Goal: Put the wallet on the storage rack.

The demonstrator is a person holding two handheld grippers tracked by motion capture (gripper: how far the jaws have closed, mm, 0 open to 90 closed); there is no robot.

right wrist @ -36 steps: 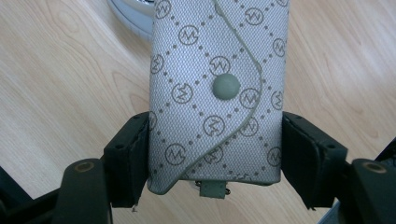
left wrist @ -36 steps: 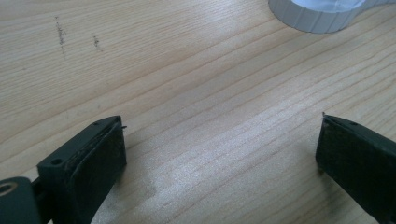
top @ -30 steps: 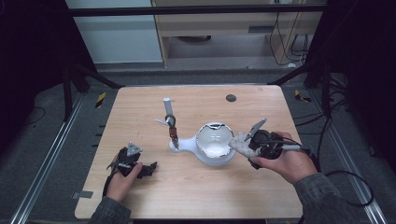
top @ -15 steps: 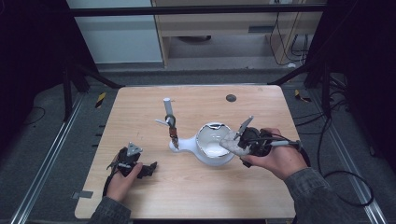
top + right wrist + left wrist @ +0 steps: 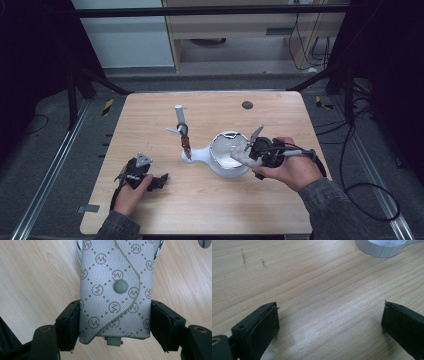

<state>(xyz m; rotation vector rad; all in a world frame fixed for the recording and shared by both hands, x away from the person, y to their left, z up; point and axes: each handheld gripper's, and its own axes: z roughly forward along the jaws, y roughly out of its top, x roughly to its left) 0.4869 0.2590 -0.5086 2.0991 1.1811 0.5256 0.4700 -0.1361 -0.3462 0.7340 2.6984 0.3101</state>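
Your right gripper [image 5: 115, 322] fingers clamp the soft, light fabric pouch [image 5: 116, 287] by its sides above the white bowl [image 5: 227, 157]; grip gently near the bottom. Left gripper [image 5: 329, 322] rests open on the counter [image 5: 210, 210].

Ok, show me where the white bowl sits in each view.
High view: white bowl right of table centre, just beneath the right tongs.
Left gripper view: its ribbed wall at the top right edge.
Right gripper view: probably the shiny rim slivers at the top, behind the grey pouch.
Shared landmark: the wooden table.
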